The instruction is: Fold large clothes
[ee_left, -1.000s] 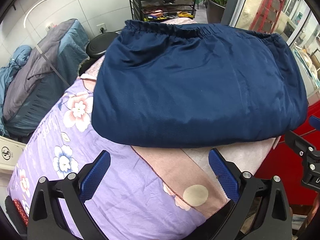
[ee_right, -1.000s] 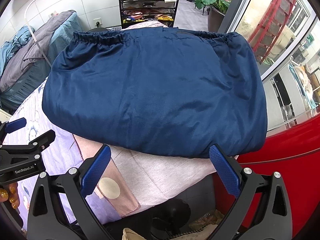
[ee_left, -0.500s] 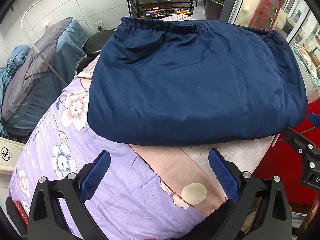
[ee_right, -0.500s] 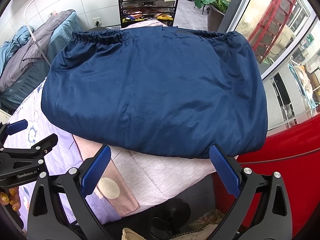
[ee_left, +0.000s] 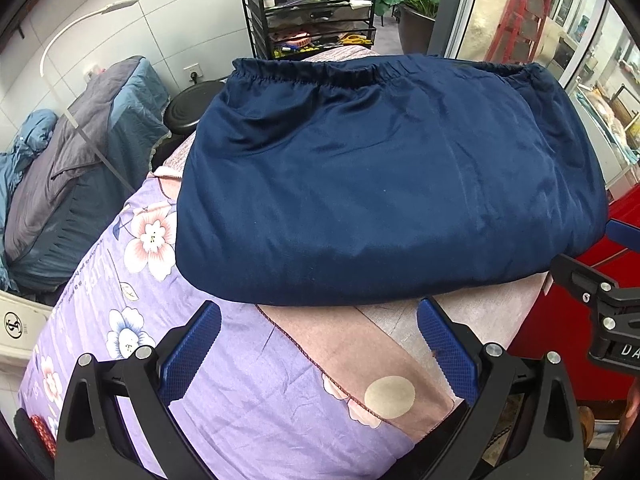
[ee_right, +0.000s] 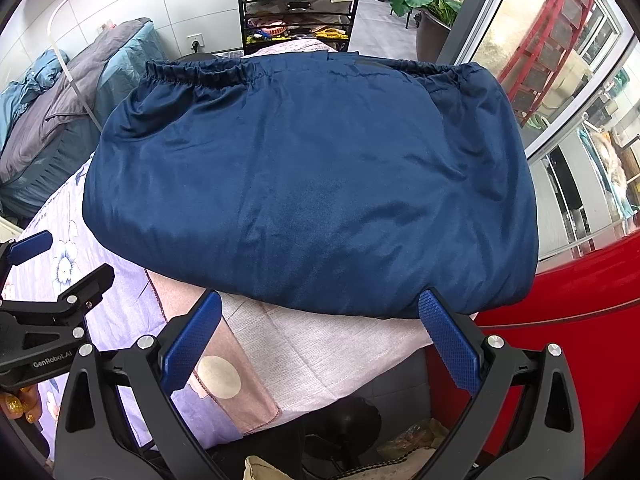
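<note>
Navy garment (ee_left: 384, 188) sits folded into a fat rectangular bundle on the covered table, on top of the purple floral sheet (ee_left: 132, 292) and the pinkish cloth (ee_right: 320, 348) at the near edge. Elastic gathered hem runs along the far side; near edge is a rounded fold, no loose sleeves or flaps sticking out that I can see. Right end of the bundle reaches the table's edge next to the red surface (ee_right: 580, 288).

Left gripper (ee_left: 318, 348): jaws spread wide, nothing between them, hanging just short of the bundle's near edge, apart from the fabric. Right gripper (ee_right: 318, 338): same, jaws spread, empty; its right finger tip looks v. close to the near-right corner of the fold, can't tell if touching.

Progress, my read: folding mostly done, garment already compact w/ tidy outline. Some wrinkles across the top. What's left is prob. either one more fold in half, or just smoothing/squaring. Both grippers lined up at the near edge would suit pinching it for another fold away from the person, but that's a guess. Layers underneath not visible, so fold count unknown.
</note>
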### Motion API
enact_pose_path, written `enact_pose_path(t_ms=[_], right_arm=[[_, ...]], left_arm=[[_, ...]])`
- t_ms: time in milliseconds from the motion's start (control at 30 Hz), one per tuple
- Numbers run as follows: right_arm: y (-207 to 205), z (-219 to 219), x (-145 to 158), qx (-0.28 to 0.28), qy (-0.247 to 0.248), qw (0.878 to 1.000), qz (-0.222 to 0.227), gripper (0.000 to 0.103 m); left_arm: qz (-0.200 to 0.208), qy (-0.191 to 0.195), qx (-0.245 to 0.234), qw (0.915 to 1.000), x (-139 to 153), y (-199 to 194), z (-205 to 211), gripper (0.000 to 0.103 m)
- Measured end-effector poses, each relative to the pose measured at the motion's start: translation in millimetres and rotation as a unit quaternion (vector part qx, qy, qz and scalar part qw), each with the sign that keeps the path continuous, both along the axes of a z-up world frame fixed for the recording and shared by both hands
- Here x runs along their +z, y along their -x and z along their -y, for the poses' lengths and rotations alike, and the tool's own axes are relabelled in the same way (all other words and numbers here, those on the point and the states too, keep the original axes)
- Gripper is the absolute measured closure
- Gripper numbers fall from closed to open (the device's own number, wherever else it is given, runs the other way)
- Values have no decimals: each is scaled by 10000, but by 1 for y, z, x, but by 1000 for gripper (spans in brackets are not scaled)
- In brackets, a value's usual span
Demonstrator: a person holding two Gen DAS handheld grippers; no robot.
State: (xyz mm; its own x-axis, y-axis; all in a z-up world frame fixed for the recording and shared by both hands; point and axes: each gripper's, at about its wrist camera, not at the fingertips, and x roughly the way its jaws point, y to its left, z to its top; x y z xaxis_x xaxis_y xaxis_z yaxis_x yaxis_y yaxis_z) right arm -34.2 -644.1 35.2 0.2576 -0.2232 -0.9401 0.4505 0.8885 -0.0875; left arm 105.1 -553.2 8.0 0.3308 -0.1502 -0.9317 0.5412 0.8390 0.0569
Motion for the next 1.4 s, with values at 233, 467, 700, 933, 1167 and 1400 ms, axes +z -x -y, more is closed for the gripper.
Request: enact_pose_path(t_ms=[233,467,700,933,1167,1400], right_arm=[[-1,1,0,-5,1,10000,3,6],[-1,1,-1,0,-2,10000,2,6],[-1,1,-1,6,-10,10000,-5,6],[-1,1,-2,15,10,10000,-2,6],[-2,1,-2,23,9,10000,3,6],[-2,1,-2,28,7,10000,0,6]], left_arm=[[-60,-44,84,9999,-1,-4,0,6],[-117,-68,97,9999,-2,-4,-1,6],[-103,-118,118,9998,-3,-3,-1,6],[-96,-140,132,9998,-3,-3,-1,6],[-68,-162,125,9998,-2,-3,-1,6],[-56,-177,133,9997,-2,-3,-1,6]])
